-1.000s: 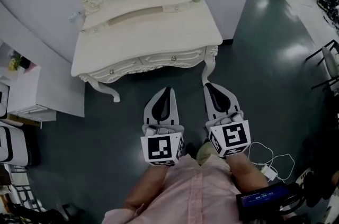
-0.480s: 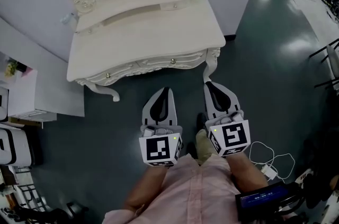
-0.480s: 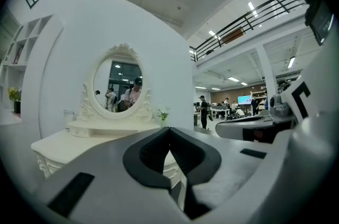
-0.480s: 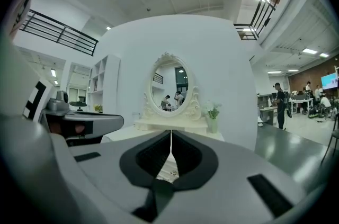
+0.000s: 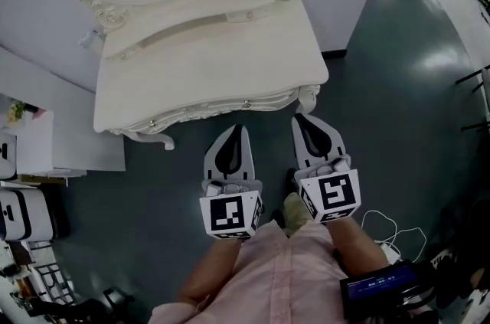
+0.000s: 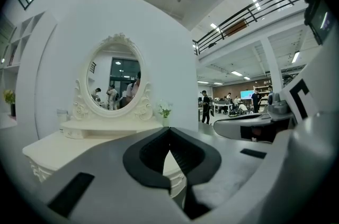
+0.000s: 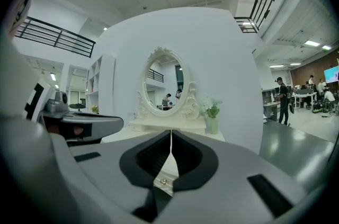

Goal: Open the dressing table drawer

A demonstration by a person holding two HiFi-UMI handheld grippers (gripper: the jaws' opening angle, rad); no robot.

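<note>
The drawer [image 5: 230,107] lies just ahead of the right gripper [image 5: 301,119].

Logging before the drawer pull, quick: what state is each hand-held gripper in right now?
Left hand-held gripper: closed, holding nothing.
Right hand-held gripper: closed, holding nothing.

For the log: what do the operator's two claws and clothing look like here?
Both the left claw and the right claw are pale grey, tapering shells with black ribbed pads inside. Each carries a white cube printed with black square markers: the left cube, the right cube. The person wears a pale pink shirt.
</note>
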